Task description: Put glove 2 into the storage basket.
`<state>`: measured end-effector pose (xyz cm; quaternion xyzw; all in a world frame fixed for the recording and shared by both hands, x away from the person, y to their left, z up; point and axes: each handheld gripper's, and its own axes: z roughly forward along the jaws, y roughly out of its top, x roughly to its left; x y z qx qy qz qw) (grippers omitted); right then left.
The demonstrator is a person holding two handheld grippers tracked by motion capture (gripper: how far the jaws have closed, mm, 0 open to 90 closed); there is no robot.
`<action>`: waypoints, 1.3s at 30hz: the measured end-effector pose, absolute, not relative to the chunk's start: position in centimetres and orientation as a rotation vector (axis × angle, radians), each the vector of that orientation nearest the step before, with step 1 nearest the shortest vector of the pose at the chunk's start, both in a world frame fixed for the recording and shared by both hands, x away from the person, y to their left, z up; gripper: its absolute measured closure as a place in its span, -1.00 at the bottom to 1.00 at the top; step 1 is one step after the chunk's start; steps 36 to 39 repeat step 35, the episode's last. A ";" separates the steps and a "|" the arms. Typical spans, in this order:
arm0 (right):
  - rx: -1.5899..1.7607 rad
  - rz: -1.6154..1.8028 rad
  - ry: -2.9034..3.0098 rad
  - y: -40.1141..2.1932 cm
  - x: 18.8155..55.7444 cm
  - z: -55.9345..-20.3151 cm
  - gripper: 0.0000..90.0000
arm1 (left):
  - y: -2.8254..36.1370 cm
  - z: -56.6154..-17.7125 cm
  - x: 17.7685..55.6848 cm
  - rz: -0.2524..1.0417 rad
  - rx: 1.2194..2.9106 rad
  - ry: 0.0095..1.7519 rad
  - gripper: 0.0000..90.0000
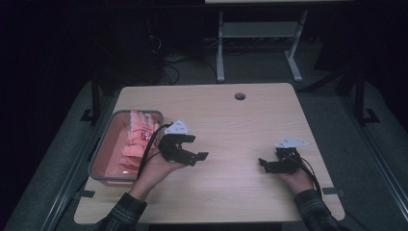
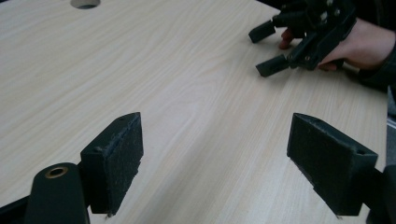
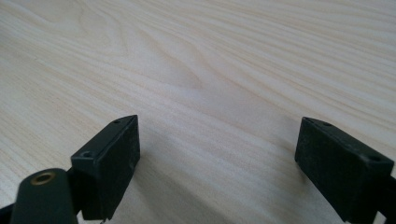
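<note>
Forearms: two plaid sleeves enter at the bottom edge of the high view, one hand on each gripper.
Left gripper [image 1: 195,147]: held in the person's left hand [image 1: 156,168], just right of the bin, pointing toward the table's middle. Jaws stand spread wide, with bare wood between them. In its own view the two black pads [image 2: 116,158] are far apart and hold nothing.
Right gripper [image 1: 263,164]: held in the person's right hand [image 1: 296,179] on the right part of the table, pointing left toward the other gripper. Jaws spread wide and hold nothing. In its own view the pads [image 3: 109,158] hang low over plain wood grain. It also shows in the left gripper view [image 2: 268,49], jaws apart, close to the tabletop; whether they touch it cannot be told.
Separation: the two grippers are well apart, with bare tabletop between them.
Bin [image 1: 96,161]: grey-rimmed container at the table's left edge, beside the left hand.
Pink packets [image 1: 137,139]: a stack of pink items lies inside the bin, along its right side. Their print is too small to read. Neither gripper touches them; the left gripper is the nearer one.
Table [image 1: 231,125]: light wood top with a round cable hole [image 1: 239,96] near the far edge, also seen at the top of the left gripper view [image 2: 85,3].
Tape marks: small dark strips sit at the table's near left [image 1: 84,194] and near right [image 1: 333,191] edges.
Background: a dark floor and the legs of a second table [image 1: 260,33] lie beyond the far edge.
</note>
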<state>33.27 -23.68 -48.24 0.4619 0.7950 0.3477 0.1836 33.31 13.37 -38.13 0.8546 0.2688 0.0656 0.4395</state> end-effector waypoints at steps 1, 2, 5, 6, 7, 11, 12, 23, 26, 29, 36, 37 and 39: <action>1.303 0.981 2.242 -23.7 33.3 -48.2 -0.69 | 13.2 -38.4 33.2 0.163 2.128 0.667 -0.60; 1.303 0.981 2.242 -23.7 33.3 -48.2 -0.69 | 13.0 -38.6 33.1 0.163 2.132 0.667 -0.60; 1.303 0.981 2.242 -23.7 33.3 -48.2 -0.69 | 12.4 -39.5 32.9 0.161 2.145 0.654 -0.60; 1.303 0.981 2.242 -23.7 33.3 -48.2 -0.69 | 12.3 -39.7 32.8 0.163 2.155 0.652 -0.60; 1.303 0.981 2.242 -23.7 33.3 -48.2 -0.69 | 12.1 -40.0 32.7 0.168 2.154 0.651 -0.60; 1.302 0.980 2.242 -23.7 33.3 -48.2 -0.69 | 11.6 -41.3 32.4 0.160 2.177 0.649 -0.60; 1.302 0.980 2.242 -23.7 33.3 -48.2 -0.69 | 11.5 -41.5 32.4 0.169 2.178 0.648 -0.60; 1.303 0.980 2.242 -23.7 33.3 -48.2 -0.69 | 9.8 -45.3 31.9 0.217 2.336 0.639 -0.63; 1.302 0.980 2.242 -23.7 33.3 -48.2 -0.69 | 9.5 -45.9 31.9 0.213 2.360 0.633 -0.64; 1.303 0.980 2.242 -23.7 33.3 -48.2 -0.69 | 9.5 -46.1 31.8 0.212 2.371 0.632 -0.64; 1.301 0.981 2.244 -23.7 33.3 -48.2 -0.70 | 9.7 -46.4 31.9 0.210 2.379 0.635 -0.66; 1.301 0.981 2.244 -23.7 33.3 -48.2 -0.70 | 9.7 -46.4 31.9 0.210 2.379 0.635 -0.66; 1.301 0.981 2.244 -23.7 33.3 -48.2 -0.70 | 9.7 -46.4 31.9 0.210 2.379 0.635 -0.66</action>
